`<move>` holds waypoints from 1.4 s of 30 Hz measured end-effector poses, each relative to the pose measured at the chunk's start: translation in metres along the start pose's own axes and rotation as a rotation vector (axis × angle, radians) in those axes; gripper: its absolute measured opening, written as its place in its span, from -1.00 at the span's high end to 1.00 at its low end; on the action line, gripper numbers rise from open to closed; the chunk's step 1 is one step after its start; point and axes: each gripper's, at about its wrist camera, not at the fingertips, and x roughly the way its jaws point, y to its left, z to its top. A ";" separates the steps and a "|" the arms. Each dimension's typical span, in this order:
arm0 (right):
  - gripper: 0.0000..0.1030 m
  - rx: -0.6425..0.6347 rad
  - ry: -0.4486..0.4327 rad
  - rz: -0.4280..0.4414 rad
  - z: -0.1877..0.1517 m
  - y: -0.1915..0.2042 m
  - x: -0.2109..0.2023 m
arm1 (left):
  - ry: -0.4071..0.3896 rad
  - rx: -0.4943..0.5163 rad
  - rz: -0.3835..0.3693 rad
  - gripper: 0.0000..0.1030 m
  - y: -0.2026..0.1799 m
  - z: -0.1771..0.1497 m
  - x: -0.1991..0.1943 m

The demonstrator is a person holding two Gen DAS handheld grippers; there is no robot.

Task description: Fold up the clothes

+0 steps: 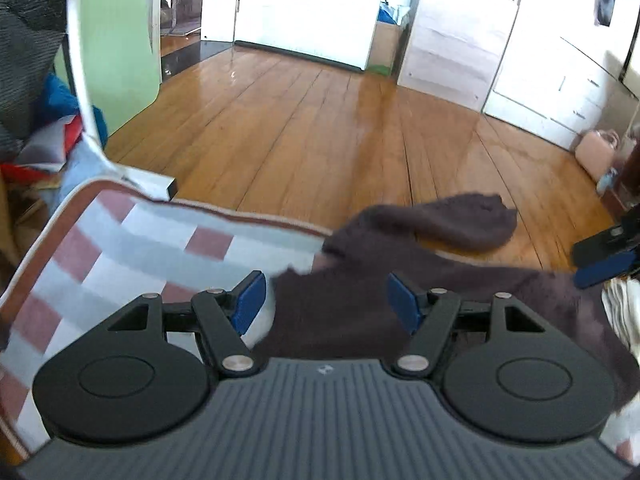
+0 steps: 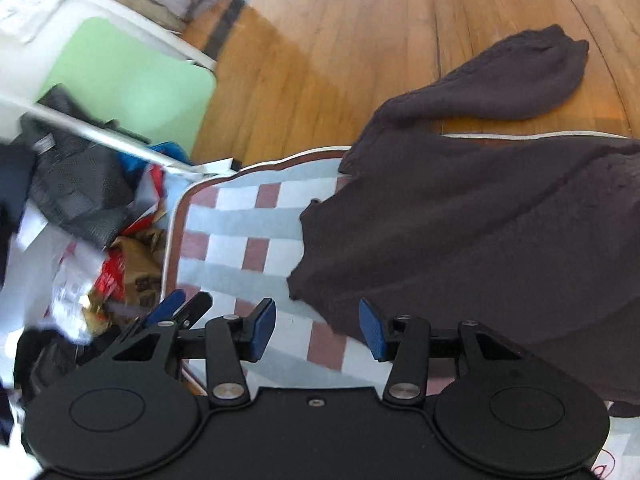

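Observation:
A dark brown fleece garment (image 1: 360,304) (image 2: 500,240) lies spread on a checked white, grey and maroon mat (image 1: 132,248) (image 2: 248,224). One sleeve (image 1: 460,220) (image 2: 512,80) reaches past the mat's far edge onto the wooden floor. My left gripper (image 1: 326,302) hovers over the garment's left edge, its blue pads apart and nothing between them. My right gripper (image 2: 318,330) is held above the mat beside the garment's near left corner, also open and holding nothing. Each gripper shows in the other's view, the right gripper (image 1: 604,264) at the right edge and the left gripper (image 2: 176,306) at lower left.
A heap of clothes and bags (image 2: 88,208) lies left of the mat, crossed by a white metal bar (image 1: 80,60) (image 2: 104,136). A green panel (image 1: 120,40) stands behind it. Wooden floor (image 1: 320,120) stretches beyond to white cabinets (image 1: 560,80) and a pink bag (image 1: 596,152).

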 end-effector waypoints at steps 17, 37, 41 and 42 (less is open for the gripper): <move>-0.01 -0.167 0.043 -0.332 0.120 -0.084 0.148 | 0.197 -0.164 -0.128 -0.26 0.034 -0.010 0.265; -0.01 -0.291 -0.025 -0.274 0.105 -0.171 0.161 | -0.070 -0.004 -0.062 0.83 -0.011 0.005 0.276; -0.01 -0.210 -0.078 -0.263 0.090 -0.190 0.164 | 0.050 -0.007 -0.010 0.67 -0.018 -0.008 0.301; -0.01 -0.215 -0.100 -0.281 0.087 -0.191 0.162 | 0.098 -0.045 -0.022 0.57 -0.015 -0.010 0.305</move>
